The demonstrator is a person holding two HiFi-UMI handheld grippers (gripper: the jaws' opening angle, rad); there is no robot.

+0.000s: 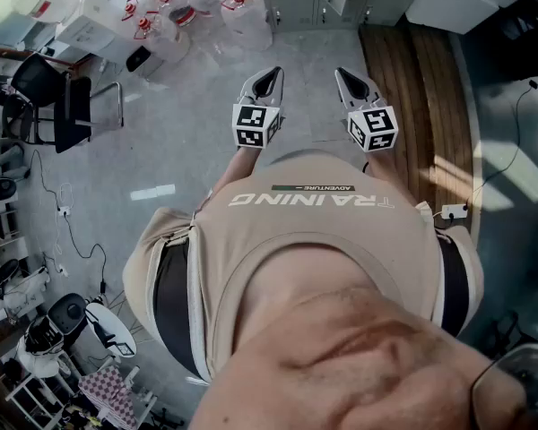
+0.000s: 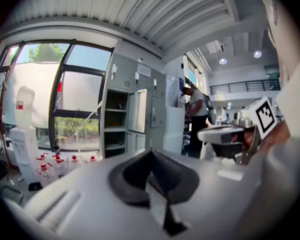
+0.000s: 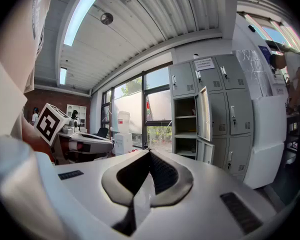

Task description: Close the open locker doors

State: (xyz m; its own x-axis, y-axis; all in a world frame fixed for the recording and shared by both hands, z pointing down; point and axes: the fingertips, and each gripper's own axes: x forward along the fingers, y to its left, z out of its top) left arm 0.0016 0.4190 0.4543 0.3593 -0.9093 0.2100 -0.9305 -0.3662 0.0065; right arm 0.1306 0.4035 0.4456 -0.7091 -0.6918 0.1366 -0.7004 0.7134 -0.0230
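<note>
A bank of grey lockers (image 3: 225,109) stands some way ahead, by the window. One column is open: bare shelves (image 3: 185,118) show, an upper door (image 3: 204,113) swings out, and a lower door (image 3: 206,151) is ajar. The left gripper view shows the same open column (image 2: 115,120) and its door (image 2: 138,111). My left gripper (image 2: 150,152) and right gripper (image 3: 149,152) are both shut on nothing, far from the lockers. In the head view the left gripper (image 1: 269,77) and the right gripper (image 1: 345,77) are held side by side at chest height.
Water bottles with red caps (image 1: 193,3) and a white dispenser (image 2: 24,134) stand by the window at the left. A black chair (image 1: 49,97) and floor cables (image 1: 67,222) lie left. A person (image 2: 196,119) stands near a white cabinet (image 3: 265,139) right of the lockers.
</note>
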